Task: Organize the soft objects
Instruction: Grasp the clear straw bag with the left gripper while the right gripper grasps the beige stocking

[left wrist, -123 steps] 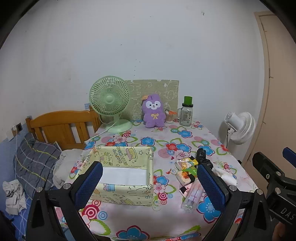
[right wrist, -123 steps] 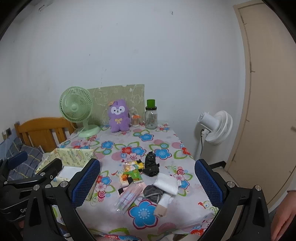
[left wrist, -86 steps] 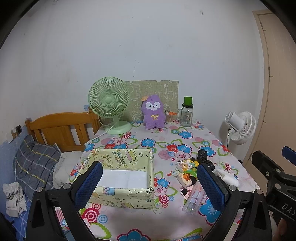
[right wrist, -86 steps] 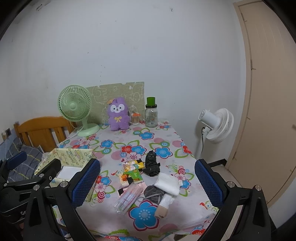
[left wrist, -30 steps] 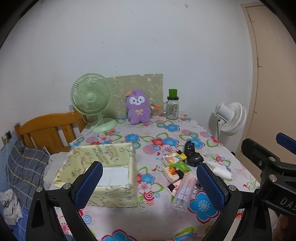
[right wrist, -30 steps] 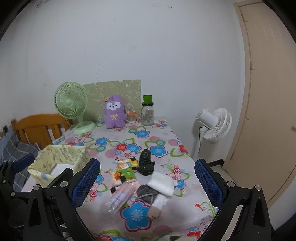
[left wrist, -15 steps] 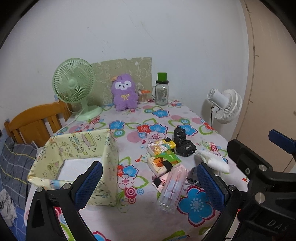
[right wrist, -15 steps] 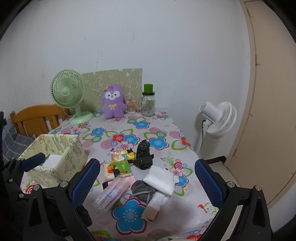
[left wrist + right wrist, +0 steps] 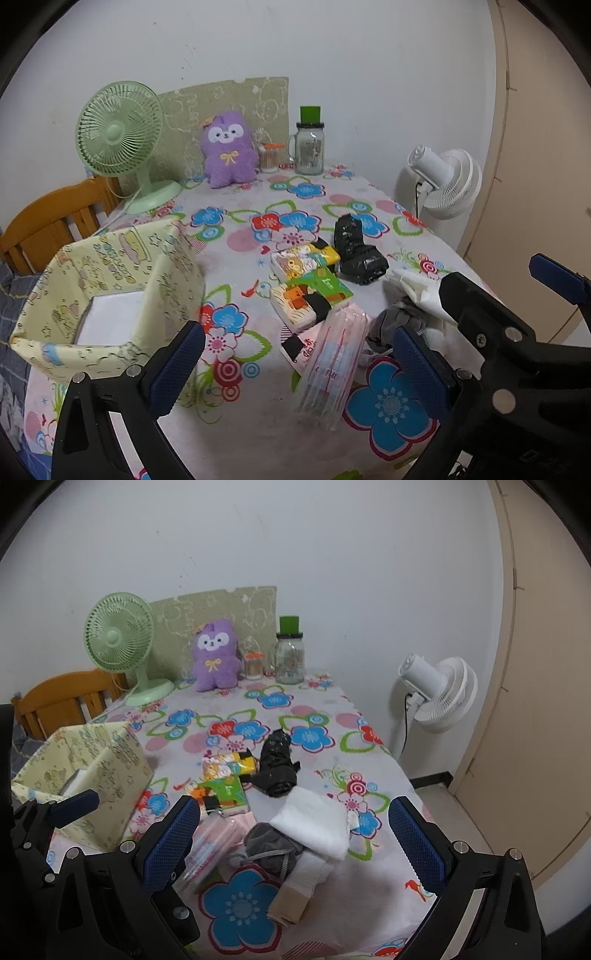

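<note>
A yellow patterned fabric box [image 9: 110,288] stands open on the left of the flowered table [image 9: 258,893]; it also shows in the right wrist view [image 9: 96,771]. Soft things lie to its right: a folded white cloth [image 9: 314,821], a grey drawstring cloth [image 9: 273,845], a beige sock [image 9: 291,902], a black bundle [image 9: 277,768], tissue packs [image 9: 306,280] and a pink wrapped pack [image 9: 332,362]. My left gripper [image 9: 295,369] is open above the pink pack. My right gripper [image 9: 295,842] is open above the grey and white cloths.
A green desk fan [image 9: 118,136], a purple plush [image 9: 227,147], a green-lidded jar [image 9: 310,144] and a small orange-lidded jar [image 9: 269,158] stand at the table's far edge. A white floor fan [image 9: 436,690] stands right of the table. A wooden chair [image 9: 51,225] is left.
Both grippers have moved forward and lower toward the table. The items now appear larger and closer. Both stay open and empty.
</note>
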Motion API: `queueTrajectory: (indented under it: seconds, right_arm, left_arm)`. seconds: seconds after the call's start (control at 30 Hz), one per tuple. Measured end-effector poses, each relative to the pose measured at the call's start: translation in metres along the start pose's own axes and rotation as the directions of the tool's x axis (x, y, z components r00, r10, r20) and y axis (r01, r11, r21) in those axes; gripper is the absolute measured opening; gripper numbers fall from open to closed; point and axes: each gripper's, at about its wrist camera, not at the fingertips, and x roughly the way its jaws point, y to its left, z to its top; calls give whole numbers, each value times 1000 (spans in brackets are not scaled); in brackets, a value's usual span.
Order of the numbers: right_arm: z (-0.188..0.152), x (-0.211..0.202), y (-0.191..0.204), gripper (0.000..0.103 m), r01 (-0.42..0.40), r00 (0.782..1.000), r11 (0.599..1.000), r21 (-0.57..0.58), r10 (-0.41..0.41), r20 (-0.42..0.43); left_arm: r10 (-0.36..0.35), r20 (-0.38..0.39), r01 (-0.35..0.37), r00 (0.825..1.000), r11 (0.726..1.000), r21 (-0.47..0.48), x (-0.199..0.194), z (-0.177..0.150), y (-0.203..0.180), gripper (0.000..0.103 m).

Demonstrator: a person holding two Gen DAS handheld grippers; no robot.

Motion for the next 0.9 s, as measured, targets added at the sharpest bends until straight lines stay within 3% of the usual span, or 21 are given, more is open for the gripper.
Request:
queueTrajectory:
  seconds: [0.9]
  right_arm:
    - [-37,64,-10,103,32,986,998,57,-22,-166]
  left_arm:
    - [-15,-166,22,986,999,41,65,-27,-12,96]
